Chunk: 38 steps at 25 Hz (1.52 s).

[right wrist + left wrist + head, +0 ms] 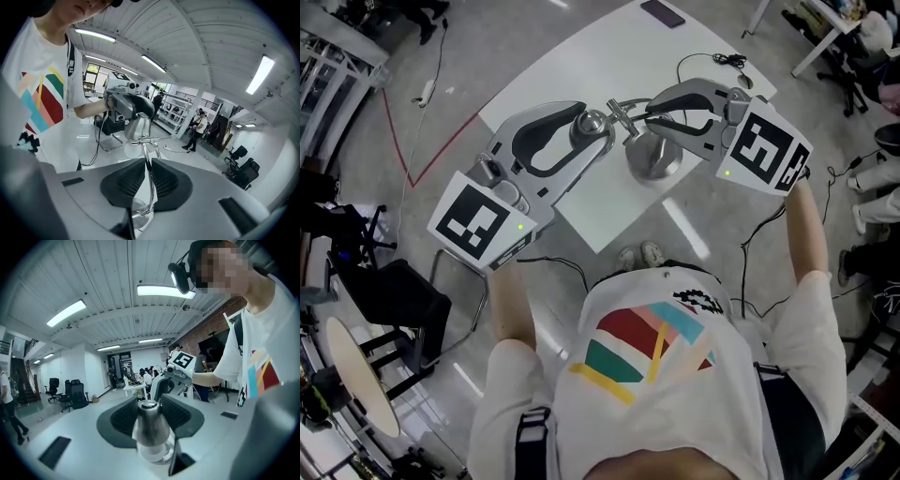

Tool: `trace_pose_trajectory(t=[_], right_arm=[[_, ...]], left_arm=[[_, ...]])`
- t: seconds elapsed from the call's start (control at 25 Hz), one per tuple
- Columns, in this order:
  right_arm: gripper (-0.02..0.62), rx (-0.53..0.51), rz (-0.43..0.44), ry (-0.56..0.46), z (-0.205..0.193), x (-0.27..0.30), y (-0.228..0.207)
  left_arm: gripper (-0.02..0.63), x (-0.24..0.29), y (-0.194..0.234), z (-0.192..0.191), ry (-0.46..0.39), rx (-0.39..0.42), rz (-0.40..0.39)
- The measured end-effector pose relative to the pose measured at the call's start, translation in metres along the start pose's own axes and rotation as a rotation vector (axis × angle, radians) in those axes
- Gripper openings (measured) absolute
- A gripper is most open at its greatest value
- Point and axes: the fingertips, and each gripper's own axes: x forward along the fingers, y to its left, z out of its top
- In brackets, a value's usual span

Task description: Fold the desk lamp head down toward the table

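A chrome desk lamp stands on the white table (pixel 581 56) with its round base (pixel 654 161) near the front edge. My left gripper (pixel 598 127) is shut on the bell-shaped lamp head (pixel 591 121), which fills the space between the jaws in the left gripper view as the lamp head (pixel 150 425). My right gripper (pixel 649 111) is shut on the thin lamp arm (pixel 149 176) just above the base. In the right gripper view the lamp head (pixel 136 124) hangs from a crossbar, with the left gripper (pixel 127 105) behind it.
A dark phone (pixel 662 12) lies at the table's far edge and a black cable (pixel 712 62) runs off the right corner. A black chair (pixel 398 292) stands at my left. The person's feet (pixel 640 254) are just below the table's front edge.
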Motion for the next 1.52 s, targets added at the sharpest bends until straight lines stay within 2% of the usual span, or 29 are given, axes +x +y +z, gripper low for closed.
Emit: trace_pose_trajectory(t=[0.28,0.36,0.48,0.64,0.8,1.0,1.16,1.28,1.4,1.52], right_arm=[[0.051,-0.004,0.014,0.019,-0.001,0.01,0.009],[0.049,0.021,0.018,-0.004,0.0,0.014,0.011],[0.05,0.065,0.011,-0.06,0.001,0.011,0.014],[0.051,0.09,-0.004,-0.04,-0.009,0.003,0.027],[0.049,0.186,0.015,-0.05,-0.014,0.02,0.06],[0.051,0.304,0.005,-0.059,-0.025,0.038,0.073],[0.05,0.36,0.004,-0.055,-0.035,0.045,0.08],[0.051,0.409,-0.01,-0.04,-0.04,0.05,0.082],[0.051,0.44,-0.016,-0.011,-0.048,0.052,0.087],[0.05,0.469,-0.035,0.019,-0.062,0.05,0.09]], left_arm=[[0.204,-0.011,-0.003,-0.025,0.051,-0.017,0.006],[0.202,-0.015,-0.002,-0.035,0.062,-0.036,0.01],[0.201,-0.017,-0.001,-0.046,0.036,-0.078,0.022],[0.199,-0.014,0.004,-0.063,0.087,-0.091,0.017],[0.199,-0.033,0.0,-0.093,0.102,-0.128,0.006],[0.198,-0.037,-0.001,-0.131,0.168,-0.137,-0.013],[0.188,-0.029,-0.001,-0.177,0.171,-0.243,-0.055],[0.169,-0.018,0.0,-0.216,0.202,-0.311,-0.046],[0.169,-0.011,0.001,-0.235,0.187,-0.38,-0.051],[0.169,-0.003,0.002,-0.244,0.208,-0.384,-0.076]])
